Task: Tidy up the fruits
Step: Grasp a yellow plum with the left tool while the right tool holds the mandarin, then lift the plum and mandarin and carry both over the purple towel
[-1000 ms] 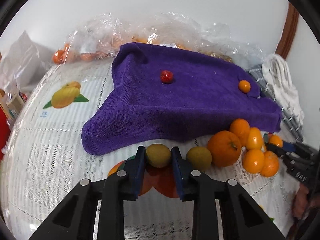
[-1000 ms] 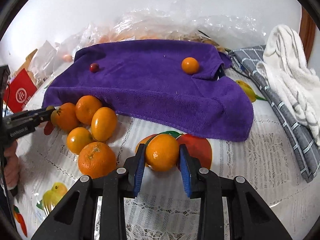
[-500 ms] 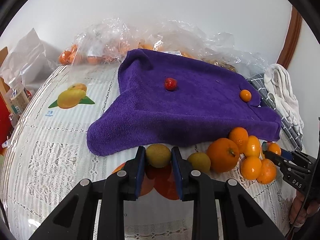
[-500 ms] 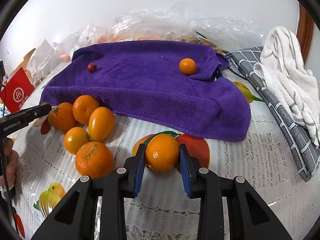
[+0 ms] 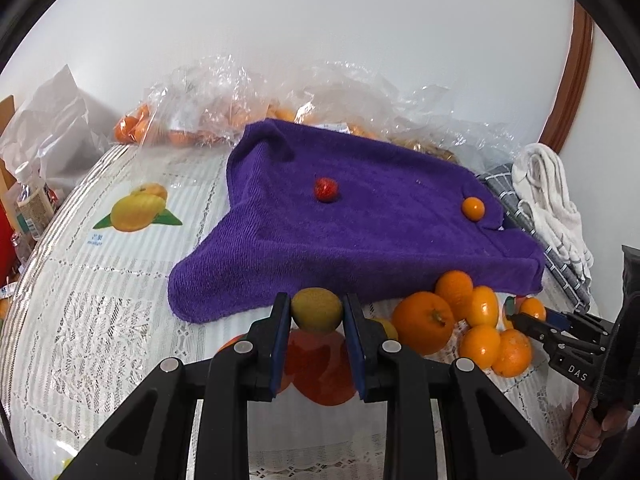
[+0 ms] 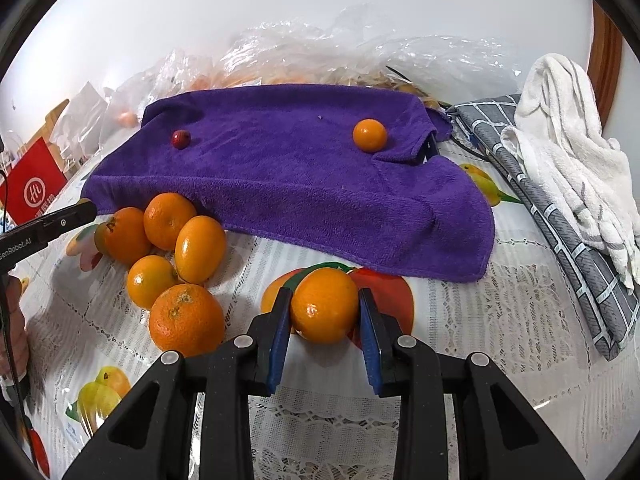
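Observation:
My left gripper (image 5: pixel 316 316) is shut on a greenish-yellow fruit (image 5: pixel 316 309), held just above the tablecloth in front of the purple towel (image 5: pixel 380 232). In the right wrist view my right gripper (image 6: pixel 325 312) is shut on an orange (image 6: pixel 325 304). A small red fruit (image 5: pixel 325 189) (image 6: pixel 181 138) and a small orange (image 5: pixel 473 209) (image 6: pixel 370 134) lie on the towel. A pile of several oranges (image 6: pixel 172 256) (image 5: pixel 456 320) sits at the towel's near edge. A second greenish fruit (image 5: pixel 387 327) peeks out behind my left gripper's right finger.
Clear plastic bags (image 5: pixel 248 104) with more oranges lie behind the towel. A grey checked cloth (image 6: pixel 568 216) and a white towel (image 6: pixel 572 152) lie at the right. A red box (image 6: pixel 30 188) and a bottle (image 5: pixel 34 204) stand at the left. A hand (image 5: pixel 588 428) holds the right gripper.
The left wrist view has tilted upward a little, so the towel and fruits sit lower in it. Both grips are unchanged, and the right gripper has stayed put.

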Motion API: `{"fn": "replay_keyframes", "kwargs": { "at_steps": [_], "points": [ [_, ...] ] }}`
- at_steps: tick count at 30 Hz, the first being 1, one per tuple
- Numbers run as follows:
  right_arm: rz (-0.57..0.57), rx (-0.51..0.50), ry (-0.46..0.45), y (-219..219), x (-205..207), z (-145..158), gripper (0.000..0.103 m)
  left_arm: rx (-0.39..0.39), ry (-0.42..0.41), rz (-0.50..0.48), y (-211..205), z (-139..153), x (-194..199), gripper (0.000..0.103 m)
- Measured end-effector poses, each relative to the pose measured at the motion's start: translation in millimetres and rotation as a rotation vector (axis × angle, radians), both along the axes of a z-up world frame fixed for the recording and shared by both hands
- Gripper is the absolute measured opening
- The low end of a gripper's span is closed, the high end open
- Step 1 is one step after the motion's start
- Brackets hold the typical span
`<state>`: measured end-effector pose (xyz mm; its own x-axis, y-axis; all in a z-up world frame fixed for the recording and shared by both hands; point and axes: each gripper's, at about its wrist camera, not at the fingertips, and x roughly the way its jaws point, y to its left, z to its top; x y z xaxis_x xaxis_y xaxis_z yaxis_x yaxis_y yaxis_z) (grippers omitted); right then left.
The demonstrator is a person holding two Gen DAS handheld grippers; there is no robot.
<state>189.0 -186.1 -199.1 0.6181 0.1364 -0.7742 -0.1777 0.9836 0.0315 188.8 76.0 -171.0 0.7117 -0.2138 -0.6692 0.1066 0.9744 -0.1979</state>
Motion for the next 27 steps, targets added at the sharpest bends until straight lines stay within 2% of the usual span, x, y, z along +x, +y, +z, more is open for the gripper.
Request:
{"fn": "replay_keyframes", "kwargs": {
  "at_steps": [27],
  "points": [
    [-0.020, 0.069, -0.039, -11, -5, 5, 0.032, -0.046, -0.071, 0.031, 7, 13, -8, 0.025]
  ]
}}
